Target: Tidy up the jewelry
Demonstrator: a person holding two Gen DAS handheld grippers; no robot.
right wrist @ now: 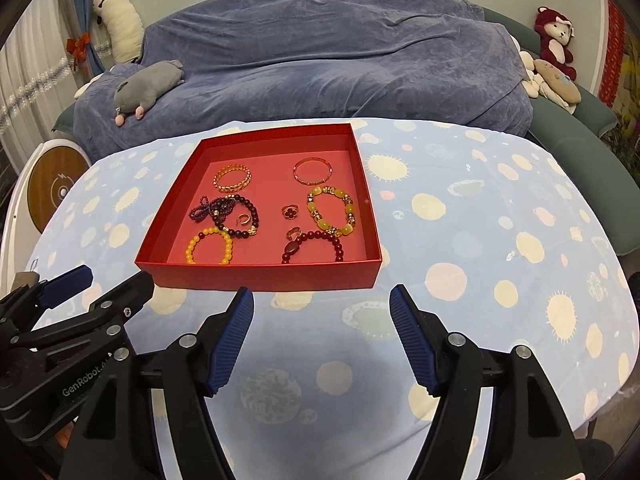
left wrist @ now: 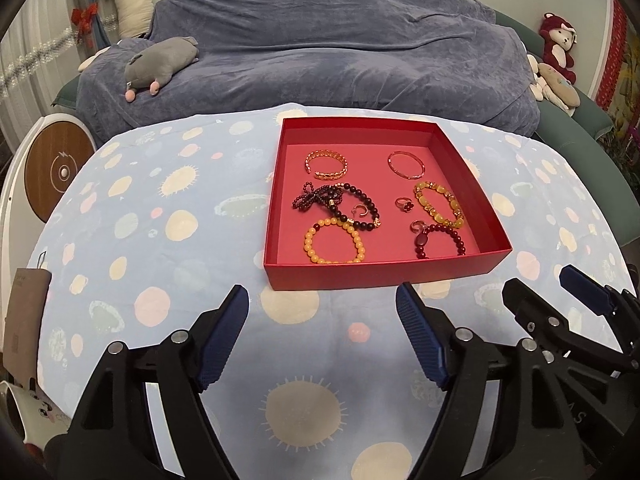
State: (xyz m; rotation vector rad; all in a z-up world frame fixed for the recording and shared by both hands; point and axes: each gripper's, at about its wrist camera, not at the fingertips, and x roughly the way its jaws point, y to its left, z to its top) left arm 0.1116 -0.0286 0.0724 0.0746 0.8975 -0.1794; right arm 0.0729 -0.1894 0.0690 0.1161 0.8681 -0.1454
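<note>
Jewelry's all sitting inside the shallow red cardboard box (left wrist: 384,276) on the tabletop with the blue spotted cloth (left wrist: 160,240), so that's where everything happens. Both my tongs hang back on the near side of it, jaws spread wide, nothing gripped.

Going left to right: my left tongs (left wrist: 322,304) have the box dead ahead and a touch to the right, with its near wall just beyond the tips. The closest piece on that side is the orange-yellow round-bead bracelet (left wrist: 335,240), lying flat right behind the near wall. Behind it there's a messy tangle of dark purple bead strands (left wrist: 332,202) with a little gold ring (left wrist: 362,210) sitting in it, and a gold chain-link cuff (left wrist: 326,165) at the back.

My right tongs (right wrist: 322,300) see the box ahead and off to the left. Nearest on that side is the dark red bead bracelet with an oval stone (right wrist: 314,246), also hugging the near wall, then the chunky yellow-green stone bracelet (right wrist: 331,211), a small dark flower ring (right wrist: 289,211), and a thin rose-gold bangle (right wrist: 313,171) at the back.

So I reckon it splits naturally: left takes the orange one, right takes the red one. Either way the reach goes forward and over the wall, then down. The bracelets are loops lying flat, so no real long axis; I'd pinch across one side of the ring of beads.
</note>
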